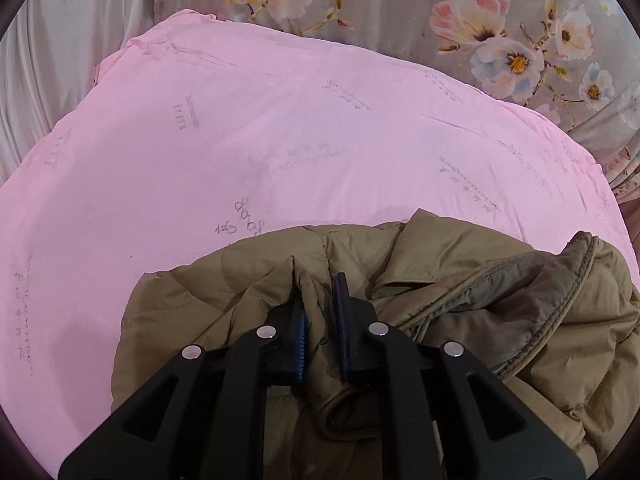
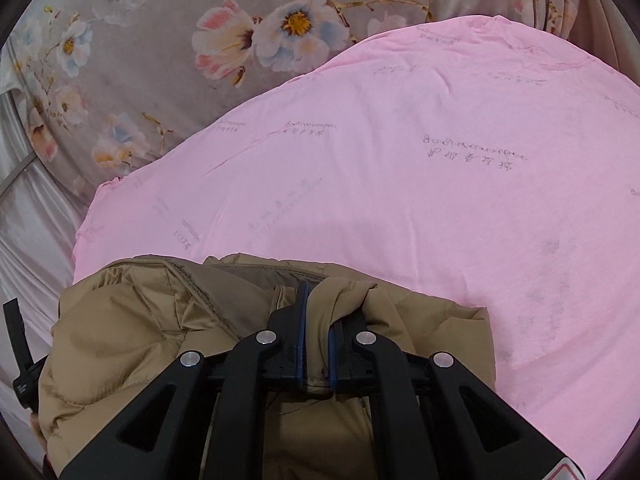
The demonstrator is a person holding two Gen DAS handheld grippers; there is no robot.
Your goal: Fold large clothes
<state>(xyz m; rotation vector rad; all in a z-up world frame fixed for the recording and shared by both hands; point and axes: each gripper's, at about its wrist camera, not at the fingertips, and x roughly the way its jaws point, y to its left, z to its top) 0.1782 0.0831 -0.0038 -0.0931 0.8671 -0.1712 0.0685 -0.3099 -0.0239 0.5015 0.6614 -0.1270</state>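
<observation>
Both jaws are closed on folds of the khaki padded jacket (image 1: 460, 320).

Between the blue pads of the left gripper (image 1: 322, 312) a narrow ridge of jacket fabric is pinched, with only a slim gap left; the right gripper (image 2: 316, 332) is clamped nearly fully together on another bunched fold. The jacket is seen crumpled at the near edge of the pink sheet (image 1: 240, 140), its stitched hem curled up on one side. Faint printed lettering is scattered over the sheet. A grey floral cloth (image 2: 140, 60) is spread beyond the sheet's far edge.
</observation>
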